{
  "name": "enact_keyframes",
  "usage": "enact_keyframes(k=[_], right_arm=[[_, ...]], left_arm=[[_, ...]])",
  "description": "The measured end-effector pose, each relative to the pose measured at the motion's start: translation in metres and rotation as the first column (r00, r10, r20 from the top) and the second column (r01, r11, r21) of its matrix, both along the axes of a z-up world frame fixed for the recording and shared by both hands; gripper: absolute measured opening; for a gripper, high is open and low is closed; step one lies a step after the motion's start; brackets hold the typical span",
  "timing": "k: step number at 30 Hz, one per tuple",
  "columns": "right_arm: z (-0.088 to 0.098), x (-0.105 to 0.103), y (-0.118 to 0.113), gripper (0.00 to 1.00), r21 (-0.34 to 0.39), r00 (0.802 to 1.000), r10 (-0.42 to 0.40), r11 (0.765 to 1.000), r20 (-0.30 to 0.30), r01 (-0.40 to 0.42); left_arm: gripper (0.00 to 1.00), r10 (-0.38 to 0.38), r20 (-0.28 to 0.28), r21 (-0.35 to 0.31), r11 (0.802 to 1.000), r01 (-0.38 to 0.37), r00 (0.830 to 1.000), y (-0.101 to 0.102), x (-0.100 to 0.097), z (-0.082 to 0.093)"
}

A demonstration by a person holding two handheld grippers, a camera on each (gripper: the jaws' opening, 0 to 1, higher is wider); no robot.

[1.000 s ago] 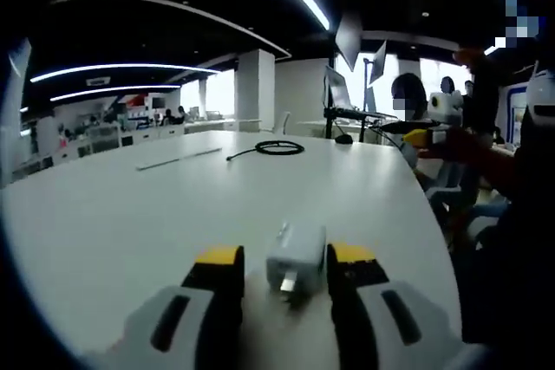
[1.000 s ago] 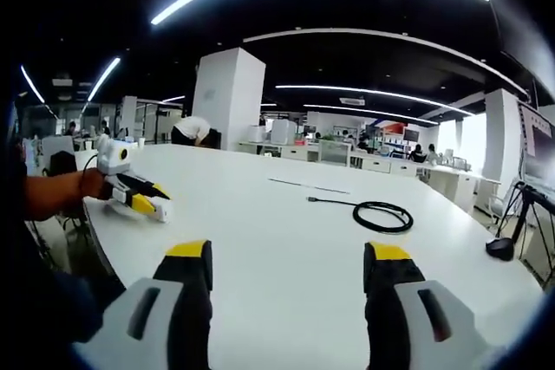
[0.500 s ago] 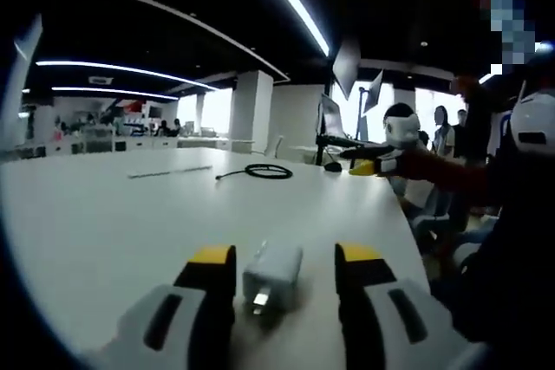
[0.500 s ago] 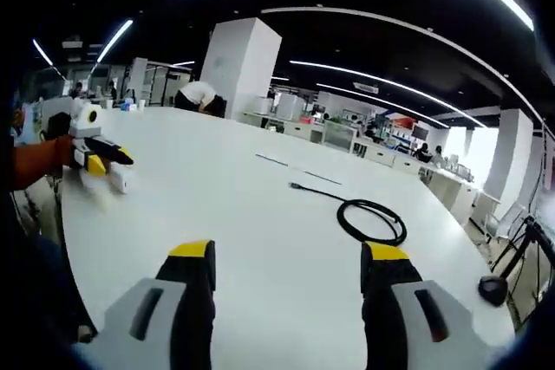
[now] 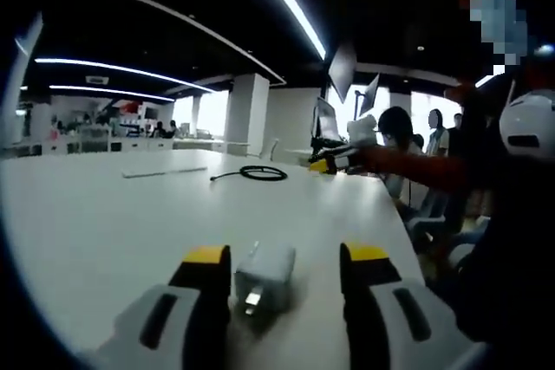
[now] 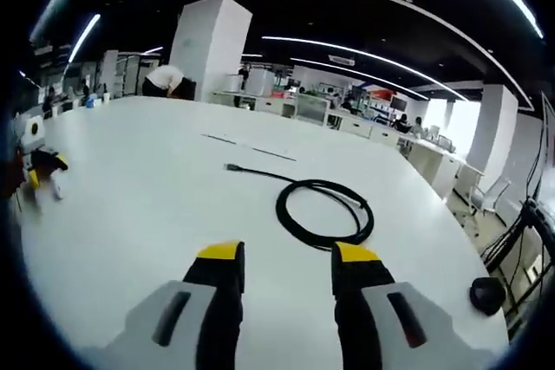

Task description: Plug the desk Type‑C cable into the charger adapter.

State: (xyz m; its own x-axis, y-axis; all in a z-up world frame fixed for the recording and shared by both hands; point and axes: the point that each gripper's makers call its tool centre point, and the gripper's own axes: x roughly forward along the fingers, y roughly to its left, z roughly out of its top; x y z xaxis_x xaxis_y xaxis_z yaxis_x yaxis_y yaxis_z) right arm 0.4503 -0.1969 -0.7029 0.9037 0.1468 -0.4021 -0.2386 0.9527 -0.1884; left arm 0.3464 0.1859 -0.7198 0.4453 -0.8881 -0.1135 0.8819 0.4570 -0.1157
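A white charger adapter (image 5: 264, 270) lies on the white table (image 5: 104, 214) between the jaws of my left gripper (image 5: 286, 256), close to the left jaw. The jaws are open and do not clamp it. A black Type-C cable (image 6: 323, 212) lies coiled just ahead of my right gripper (image 6: 288, 256), with its plug end (image 6: 230, 166) stretched out to the left. The right gripper is open with nothing between its jaws. In the left gripper view the cable coil (image 5: 262, 173) is far across the table, with the right gripper (image 5: 334, 162) beside it. The left gripper (image 6: 42, 171) is small at the far left.
A thin pale strip (image 6: 247, 146) lies on the table beyond the cable. A black round object (image 6: 486, 294) sits past the table's right edge. Monitors on stands (image 5: 328, 119), a white pillar (image 6: 204, 49) and several people stand farther back.
My right gripper has moved in close to the cable coil and its jaws stand nearer together. The left gripper view has shifted a little; the adapter stays between its jaws.
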Motion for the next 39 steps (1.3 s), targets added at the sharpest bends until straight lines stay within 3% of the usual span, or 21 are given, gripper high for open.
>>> enact_keyframes(k=[8,21,28,35,39], right_arm=[[-0.012,0.023,-0.023,0.37,-0.009,0.997,-0.045,0.999,-0.067,0.045],[-0.020,0.047,-0.039,0.37,-0.028,0.990,-0.067,0.998,-0.121,0.064],[-0.025,0.054,-0.052,0.38,0.003,0.983,-0.093,0.996,-0.160,0.094],[-0.030,0.086,-0.087,0.29,0.052,0.968,-0.128,0.988,-0.216,0.142],[-0.039,0.087,-0.082,0.27,0.073,0.957,-0.135,0.985,-0.257,0.159]], left_arm=[[0.51,0.008,-0.001,-0.029,1.000,-0.008,1.000,0.004,0.001,0.005],[0.51,0.000,-0.003,-0.033,0.999,0.000,1.000,0.004,0.000,0.005],[0.52,-0.001,-0.009,-0.037,0.999,0.001,1.000,0.004,0.000,0.006],[0.50,0.003,-0.032,0.011,1.000,-0.002,0.999,0.005,0.003,0.002],[0.48,0.024,-0.029,0.001,1.000,-0.024,0.999,0.008,0.007,0.008]])
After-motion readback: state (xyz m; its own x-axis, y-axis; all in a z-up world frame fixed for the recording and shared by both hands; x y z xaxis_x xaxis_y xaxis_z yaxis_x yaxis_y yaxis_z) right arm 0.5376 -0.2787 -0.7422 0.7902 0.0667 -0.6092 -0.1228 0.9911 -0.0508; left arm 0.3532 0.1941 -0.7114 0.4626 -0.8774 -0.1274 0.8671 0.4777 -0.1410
